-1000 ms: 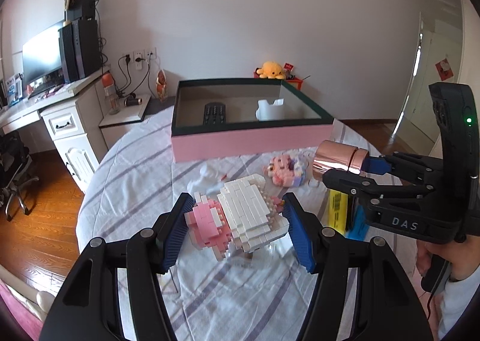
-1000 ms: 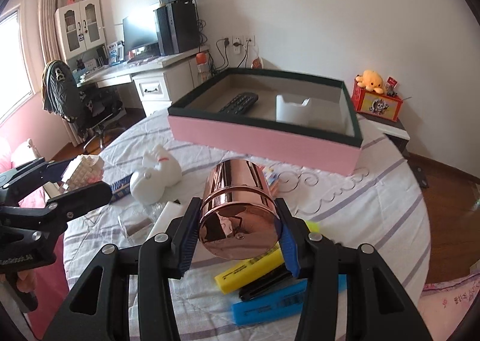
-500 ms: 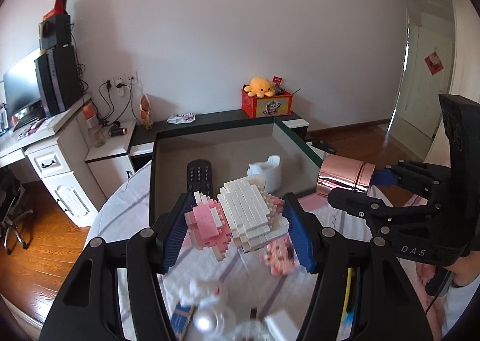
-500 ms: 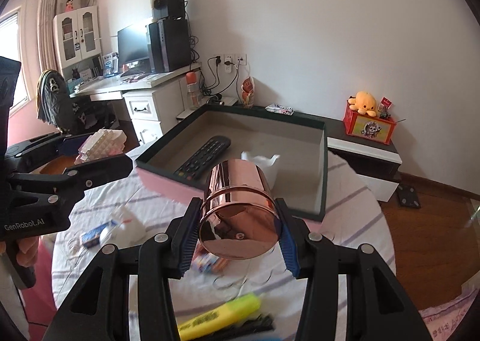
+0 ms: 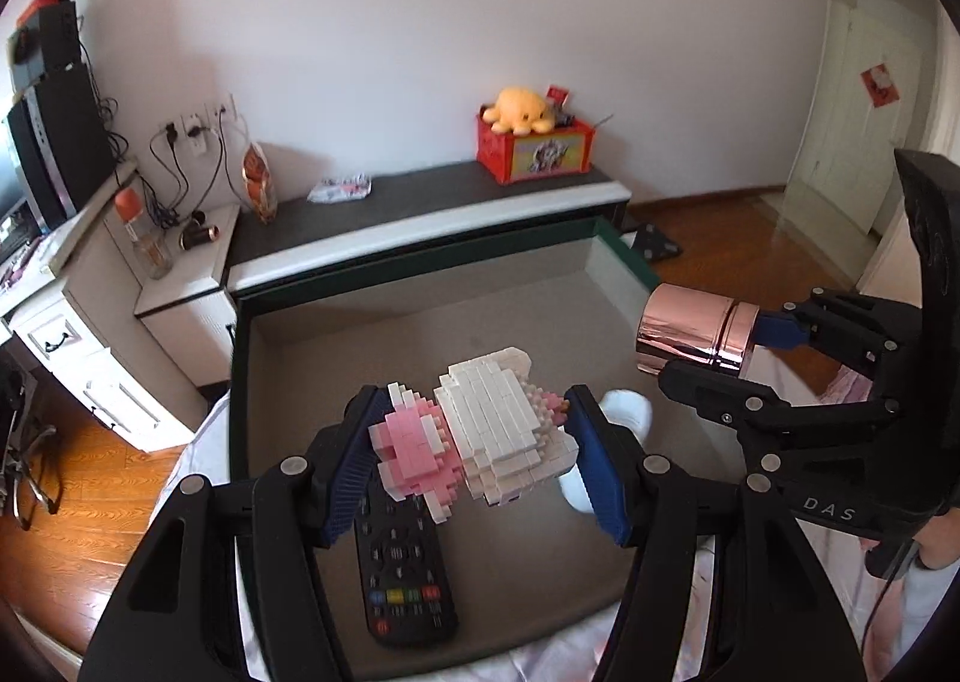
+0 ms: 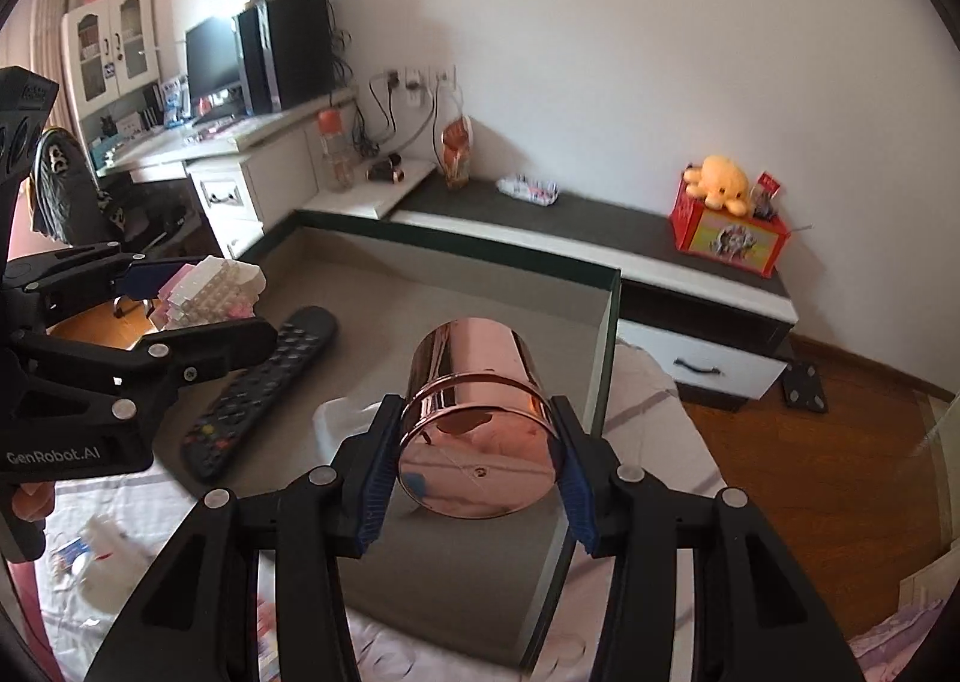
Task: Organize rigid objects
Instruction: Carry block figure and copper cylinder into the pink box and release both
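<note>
Left wrist view has the left gripper [image 5: 474,442] angled downward, its ribbed blue pads pinching a knobbly pink-and-white brick figure [image 5: 474,442] in the air above a flat black remote [image 5: 405,580] lying on the smooth grey floor of the open box [image 5: 420,334], with a white glossy object [image 5: 624,412] partly hidden behind one pad. Right wrist view has the right gripper [image 6: 477,466], likewise tilted down, clamping a mirror-bright copper cylinder [image 6: 477,418] on its side over the same dark-rimmed box, which sits on a striped cloth [image 6: 648,412]
</note>
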Motion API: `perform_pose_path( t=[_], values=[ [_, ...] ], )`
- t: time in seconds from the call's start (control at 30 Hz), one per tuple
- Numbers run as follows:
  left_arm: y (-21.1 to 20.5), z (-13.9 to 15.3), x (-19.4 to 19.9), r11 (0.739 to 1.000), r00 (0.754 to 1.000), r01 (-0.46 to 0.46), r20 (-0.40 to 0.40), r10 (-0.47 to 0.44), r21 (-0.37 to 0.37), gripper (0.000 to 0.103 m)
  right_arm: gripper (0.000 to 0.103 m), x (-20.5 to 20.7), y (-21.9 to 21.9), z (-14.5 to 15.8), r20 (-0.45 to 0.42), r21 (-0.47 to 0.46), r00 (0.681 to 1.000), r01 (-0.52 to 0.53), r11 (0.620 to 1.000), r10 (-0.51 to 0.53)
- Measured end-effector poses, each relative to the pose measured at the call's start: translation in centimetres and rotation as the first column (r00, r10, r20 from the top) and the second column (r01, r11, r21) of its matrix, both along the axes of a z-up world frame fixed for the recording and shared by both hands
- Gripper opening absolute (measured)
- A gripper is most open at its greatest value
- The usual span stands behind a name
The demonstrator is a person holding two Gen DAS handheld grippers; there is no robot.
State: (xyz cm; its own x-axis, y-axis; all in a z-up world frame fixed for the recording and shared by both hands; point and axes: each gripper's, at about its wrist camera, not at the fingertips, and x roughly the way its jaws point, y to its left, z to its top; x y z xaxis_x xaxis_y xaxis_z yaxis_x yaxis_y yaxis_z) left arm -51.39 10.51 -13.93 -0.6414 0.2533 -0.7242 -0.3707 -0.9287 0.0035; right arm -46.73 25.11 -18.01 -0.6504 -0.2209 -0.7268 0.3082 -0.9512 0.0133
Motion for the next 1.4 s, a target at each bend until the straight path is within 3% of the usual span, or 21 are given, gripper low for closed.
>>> perform_pose_path(
  t=[0.37, 0.43, 0.5, 0.6, 1.03, 1.33, 1.4],
  values=[
    [2.0, -5.3, -3.9, 0.995, 0.995, -0.025, 0.095, 0.034, -0.098, 0.063, 0.049, -3.6, 0.2, -3.2, 0.082, 0.052, 0.997, -0.010, 0.999, 0.005],
    [2.1, -5.3, -3.9, 0.995, 0.995, -0.022, 0.092, 0.030, -0.093, 0.064, 0.049, -3.6, 0.2, -3.2, 0.080, 0.054, 0.997, -0.009, 0.999, 0.005],
    [2.0, -5.2, -3.7, 0.995, 0.996, -0.023, 0.080, 0.031, -0.099, 0.077, 0.049, -3.7, 0.1, -3.2, 0.082, 0.054, 0.997, -0.011, 0.999, 0.006],
    [1.7, -4.9, -3.5, 0.996, 0.997, -0.033, 0.073, 0.040, -0.086, 0.082, 0.049, -3.7, 0.1, -3.1, 0.081, 0.056, 0.997, -0.006, 0.998, 0.001],
    [0.0, -3.0, -0.9, 0.996, 0.997, -0.064, 0.046, 0.067, -0.066, 0.093, 0.049, -3.2, -0.3, -2.6, 0.082, 0.053, 0.996, 0.030, 0.998, -0.035],
    [-1.5, -0.5, 3.6, 0.996, 0.996, -0.085, 0.003, 0.085, -0.017, 0.095, 0.080, 1.7, -0.4, 0.5, 0.020, 0.055, 0.999, 0.049, 0.997, -0.050],
    [-2.0, 0.4, 5.4, 0.996, 0.996, -0.084, -0.019, 0.084, -0.002, 0.096, 0.081, 3.4, -0.5, 1.3, 0.001, 0.054, 0.999, 0.049, 0.997, -0.049]
  ],
)
